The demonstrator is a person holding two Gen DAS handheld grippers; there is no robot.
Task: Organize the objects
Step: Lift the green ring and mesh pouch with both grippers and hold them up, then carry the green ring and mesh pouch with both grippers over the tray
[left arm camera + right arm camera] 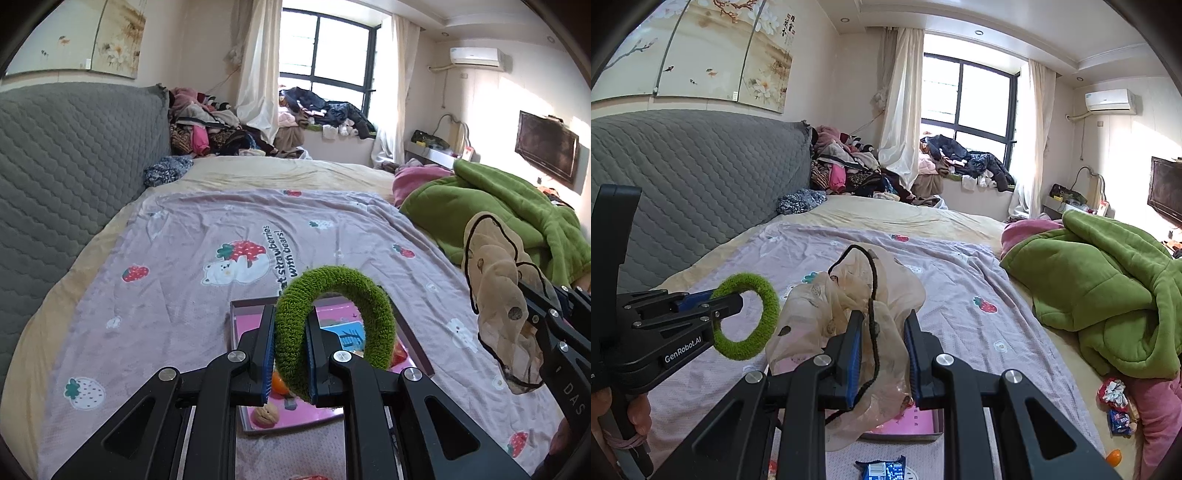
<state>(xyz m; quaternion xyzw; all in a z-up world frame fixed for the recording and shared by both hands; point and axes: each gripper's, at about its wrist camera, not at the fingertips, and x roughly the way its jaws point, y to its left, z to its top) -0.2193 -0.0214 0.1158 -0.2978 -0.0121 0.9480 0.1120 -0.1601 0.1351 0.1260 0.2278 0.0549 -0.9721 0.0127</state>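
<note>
My left gripper [291, 332] is shut on a fuzzy green hair ring [332, 284], which it holds upright over an open pink box [251, 317] on the lilac strawberry sheet. Inside the box lie a walnut [266, 415] and a small orange item [279, 384]. My right gripper [882, 343] is shut on a sheer beige scrunchie with black trim [849, 291], which hangs above the box's near end [916, 422]. The right wrist view has the left gripper [733, 304] and green ring [764, 317] at its left. At the right edge of the left wrist view are the right gripper [528, 306] and beige scrunchie [495, 280].
A grey quilted headboard [74, 166] runs along the left. A bunched green blanket [1108, 295] fills the right side of the bed. A blue snack packet [882, 470] lies in front of the box, and loose snacks [1115, 402] lie right. Clothes are piled by the window.
</note>
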